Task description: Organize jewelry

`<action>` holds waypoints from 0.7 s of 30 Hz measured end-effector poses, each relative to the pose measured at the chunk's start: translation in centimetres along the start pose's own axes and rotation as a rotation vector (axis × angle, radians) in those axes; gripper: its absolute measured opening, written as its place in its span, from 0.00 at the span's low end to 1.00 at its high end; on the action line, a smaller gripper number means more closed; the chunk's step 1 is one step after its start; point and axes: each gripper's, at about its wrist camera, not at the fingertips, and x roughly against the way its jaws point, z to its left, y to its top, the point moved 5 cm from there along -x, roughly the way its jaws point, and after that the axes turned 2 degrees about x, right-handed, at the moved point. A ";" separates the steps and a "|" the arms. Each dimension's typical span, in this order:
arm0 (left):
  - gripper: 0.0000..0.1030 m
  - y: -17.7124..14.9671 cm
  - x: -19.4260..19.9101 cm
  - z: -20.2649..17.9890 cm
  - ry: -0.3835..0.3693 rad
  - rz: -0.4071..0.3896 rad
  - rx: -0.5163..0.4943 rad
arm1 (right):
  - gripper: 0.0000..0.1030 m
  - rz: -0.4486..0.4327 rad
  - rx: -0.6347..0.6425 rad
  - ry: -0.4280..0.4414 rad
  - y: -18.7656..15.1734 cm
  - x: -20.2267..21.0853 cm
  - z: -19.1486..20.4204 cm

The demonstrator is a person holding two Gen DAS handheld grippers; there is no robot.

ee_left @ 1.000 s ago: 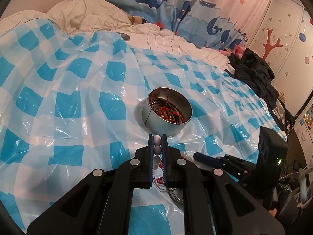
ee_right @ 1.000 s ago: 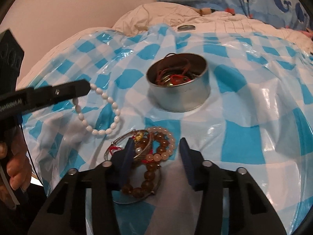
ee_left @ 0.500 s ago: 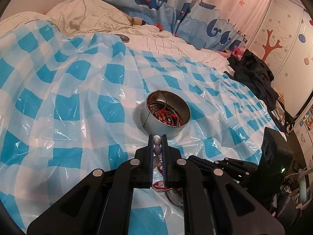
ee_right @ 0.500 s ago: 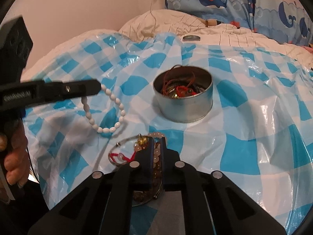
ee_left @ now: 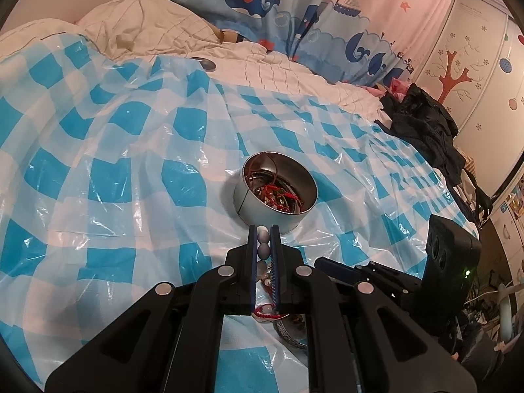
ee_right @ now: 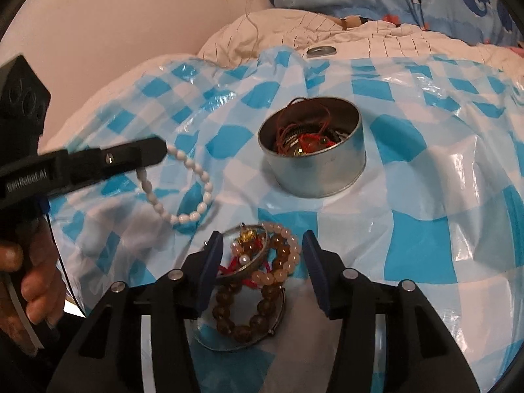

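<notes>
One round, shiny metal tin (ee_right: pixel 314 160), tangled with red cord, sits on the glossy blue-checked plastic sheet (ee_right: pixel 425 245). The left gripper (ee_left: pixel 263 234) pinches a white oval-bead bracelet (ee_right: pixel 193 193). The right gripper (ee_right: pixel 262 252), jaws just parted, straddles the near pile (ee_right: pixel 258 278): two beaded bracelets and one silver bangle

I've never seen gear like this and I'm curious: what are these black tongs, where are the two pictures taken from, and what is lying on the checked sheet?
A person holds two hand-operated grippers, each with a camera looking along its fingers. One picture is from the left gripper, which is shut on a white bracelet; the other is from the right gripper, whose jaws have just been opening over a pile of bracelets, pinching none. On the sheet stands a tin that already holds jewelry. The hand grips the left tool's handle.
</notes>
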 end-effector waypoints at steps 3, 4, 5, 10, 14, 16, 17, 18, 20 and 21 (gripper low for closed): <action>0.06 0.0 0.0 0.0 0.000 0.000 -0.001 | 0.26 0.022 0.043 -0.011 -0.2 -0.7 0.6; 0.06 0.0 0.0 -0.1 0.000 0.001 -0.001 | 0.22 0.029 0.059 -0.021 -0.2 -1.0 0.8; 0.06 0.0 0.0 -0.1 0.000 0.001 -0.001 | 0.21 0.029 0.078 -0.030 -0.3 -1.1 1.0; 0.06 -0.1 0.0 -0.3 -0.002 -0.001 0.000 | 0.02 0.027 0.122 -0.064 -0.4 -1.0 1.4; 0.06 -0.1 0.0 -0.9 -0.013 -0.009 0.003 | 0.02 -0.018 0.073 -0.032 0.2 0.4 0.8; 0.06 0.0 0.2 -1.2 -0.024 -0.015 0.007 | 0.02 -0.041 0.059 -0.023 0.7 1.1 0.6; 0.06 0.1 0.2 -1.3 -0.028 -0.019 0.007 | 0.02 -0.054 0.053 -0.023 0.9 1.5 0.5; 0.06 0.3 0.3 -1.3 -0.031 -0.022 0.007 | 0.02 -0.071 0.047 -0.025 1.2 2.0 0.4; 0.06 0.8 0.5 -1.8 -0.047 -0.034 0.003 | 0.02 -0.101 0.042 -0.041 1.8 2.8 0.1; 0.06 1.2 0.5 -2.1 -0.054 -0.042 -0.002 | 0.02 -0.123 0.045 -0.060 2.3 3.5 -0.2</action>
